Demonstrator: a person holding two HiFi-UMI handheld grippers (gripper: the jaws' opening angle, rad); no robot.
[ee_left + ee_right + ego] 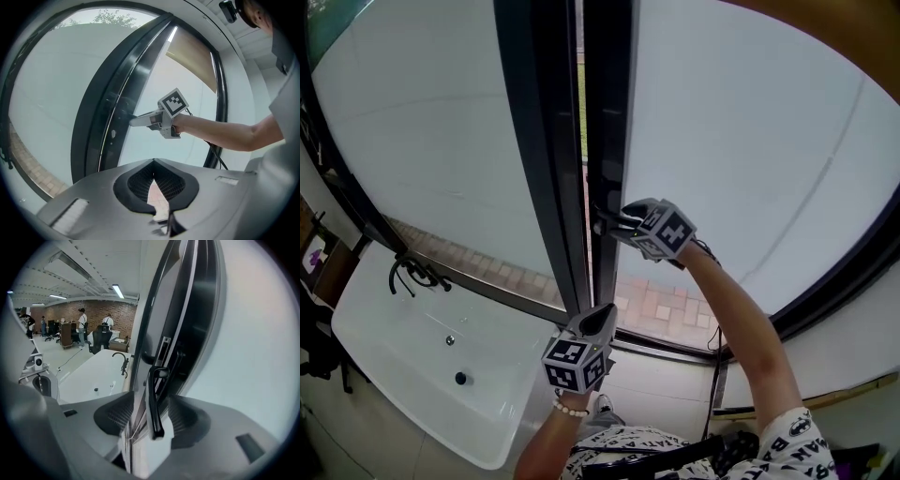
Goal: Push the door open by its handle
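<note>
A frosted glass door has a black frame (607, 131) that stands slightly ajar against the fixed black post (539, 141). Its black lever handle (156, 418) hangs downward. In the right gripper view the handle lies between the jaws of my right gripper (153, 398), with a small gap at each pad, so the gripper is open around it. The head view shows that gripper (614, 223) at the frame's edge at mid height. My left gripper (602, 317) hangs lower in front of the frame, shut and empty, pointing up at the door (153, 161).
A white bathtub (356, 319) with a black faucet (412, 274) stands at the lower left beside the fixed pane. Brick paving (661, 305) shows through the gap under the glass. A cable (717, 375) runs down by my right arm. People stand far back in the room (82, 326).
</note>
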